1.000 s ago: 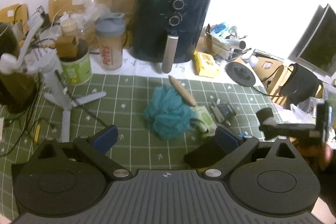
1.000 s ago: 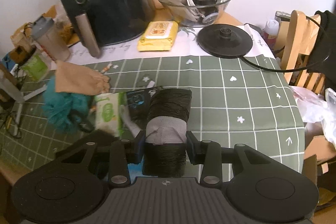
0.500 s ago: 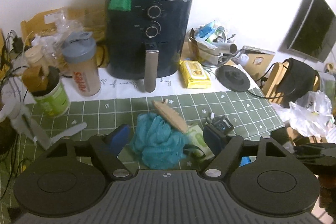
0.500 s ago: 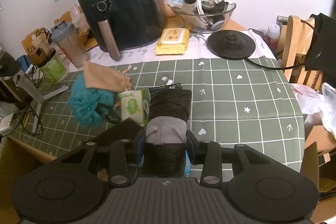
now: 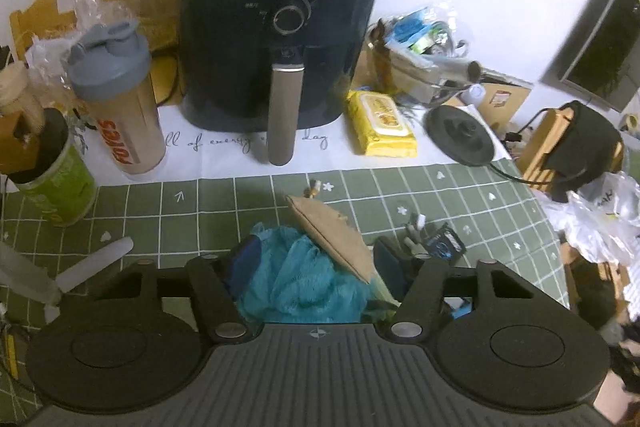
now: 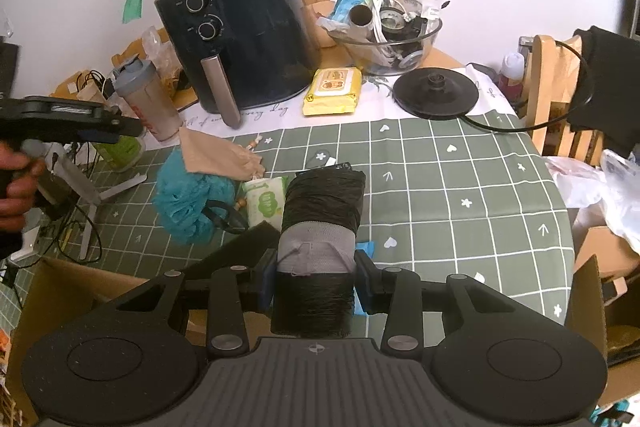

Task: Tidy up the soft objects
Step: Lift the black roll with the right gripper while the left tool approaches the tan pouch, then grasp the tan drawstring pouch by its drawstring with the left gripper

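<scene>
The left hand-held gripper (image 5: 316,259) is closing around the teal mesh bath pouf (image 5: 296,279), which is lying on the green grid-patterned worktop (image 5: 460,195) in front of the black air fryer (image 5: 280,27); its blue pads are flanking the pouf, and it is hard to tell whether they are pressing on it yet. A tan drawstring pouch (image 5: 328,231) is leaning across the pouf's top, and a green wipes packet (image 6: 264,203) is lying just beside it. To do this grasp well, the pads should probably be sinking into the bulk of the mesh rather than catching the pouch's edge, so the pouch is sliding off and not coming up with it. The right hand-held gripper (image 6: 316,275) is clamping a black roll with a grey mesh band (image 6: 320,227), hanging above the worktop's near edge, with a cardboard box (image 6: 80,287) below.
</scene>
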`<state>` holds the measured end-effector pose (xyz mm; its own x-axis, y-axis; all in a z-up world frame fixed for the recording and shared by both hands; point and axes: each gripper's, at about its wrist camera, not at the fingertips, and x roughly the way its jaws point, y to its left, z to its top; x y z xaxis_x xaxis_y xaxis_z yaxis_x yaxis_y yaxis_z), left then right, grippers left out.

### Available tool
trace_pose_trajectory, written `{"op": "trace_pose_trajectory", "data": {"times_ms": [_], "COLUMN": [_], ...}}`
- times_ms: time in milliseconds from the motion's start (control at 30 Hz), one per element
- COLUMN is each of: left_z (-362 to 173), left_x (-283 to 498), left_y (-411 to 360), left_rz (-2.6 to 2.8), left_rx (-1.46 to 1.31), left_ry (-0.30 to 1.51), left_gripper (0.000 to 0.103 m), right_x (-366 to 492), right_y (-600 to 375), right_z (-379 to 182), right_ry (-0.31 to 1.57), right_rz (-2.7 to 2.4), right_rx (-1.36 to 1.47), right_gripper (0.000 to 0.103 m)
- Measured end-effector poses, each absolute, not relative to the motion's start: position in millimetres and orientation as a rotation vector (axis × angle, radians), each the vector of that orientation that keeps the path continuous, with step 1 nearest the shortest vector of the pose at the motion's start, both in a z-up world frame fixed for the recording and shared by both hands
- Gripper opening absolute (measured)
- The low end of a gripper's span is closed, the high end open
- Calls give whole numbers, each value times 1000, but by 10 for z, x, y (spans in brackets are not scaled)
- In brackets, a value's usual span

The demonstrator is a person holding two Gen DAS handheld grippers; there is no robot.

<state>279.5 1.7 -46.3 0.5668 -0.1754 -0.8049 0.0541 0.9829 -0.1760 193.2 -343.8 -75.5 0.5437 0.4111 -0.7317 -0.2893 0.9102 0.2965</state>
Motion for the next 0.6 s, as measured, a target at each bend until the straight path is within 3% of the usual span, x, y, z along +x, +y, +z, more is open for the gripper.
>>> {"op": "trace_pose_trajectory", "data": {"times_ms": [433,500,600], "left_z": [-966,-1038,-1072], "left_x": [3380,3448,3487], "left_y": [124,129,135], "left_rz": [-120,-118,-127], "left_rx": [-218,-226,-241], "left_ry": [1024,1033,1038], "left_gripper": [46,42,21], "right_x": [1730,1699,1667], "right_y": [-3512,-3527,-3552], "right_z": [-706,-705,-700], "right_ry": [900,902,904], "right_rz": [396,385,367], "right_rx": [175,176,172], "right_gripper": [42,42,42]}}
